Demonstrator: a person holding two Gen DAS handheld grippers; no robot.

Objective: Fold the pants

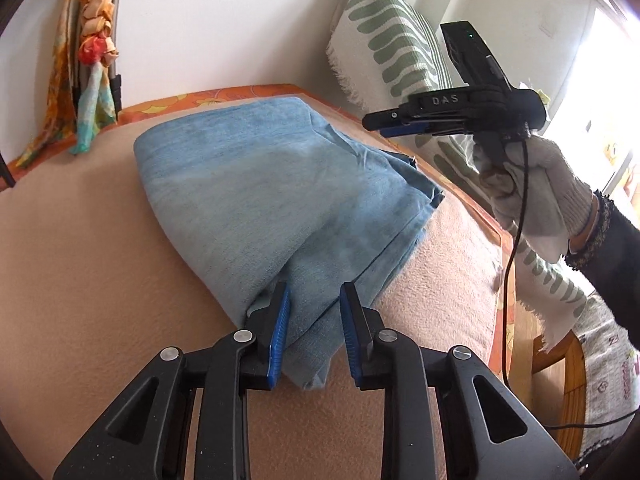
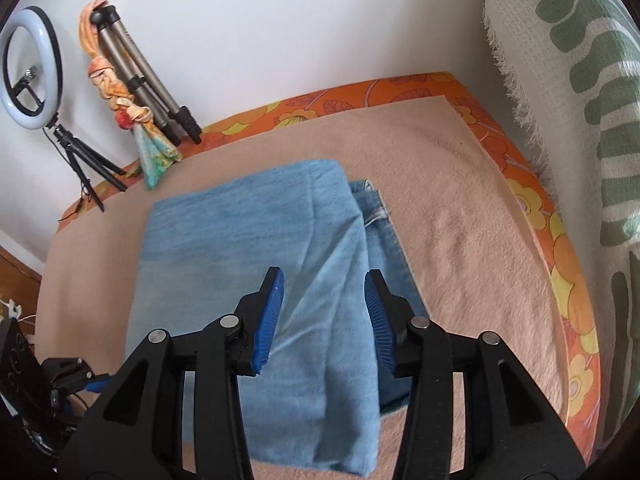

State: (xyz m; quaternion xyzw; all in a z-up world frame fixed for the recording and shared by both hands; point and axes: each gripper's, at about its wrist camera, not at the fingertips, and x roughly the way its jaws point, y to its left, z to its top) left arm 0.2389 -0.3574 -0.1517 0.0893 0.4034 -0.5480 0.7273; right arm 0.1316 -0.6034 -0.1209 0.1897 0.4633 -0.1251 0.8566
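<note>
Jaws of both grippers stand parted, empty, over the folded light-blue denim pants (image 2: 256, 280) (beige blanket (image 2: 460, 220) beneath). Folding appears nearly complete; next, probably tidy the protruding right edge.

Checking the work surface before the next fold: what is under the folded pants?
The folded pants lie on a beige blanket, itself over an orange floral cloth. Whatever sits directly beneath the denim is covered.
</note>
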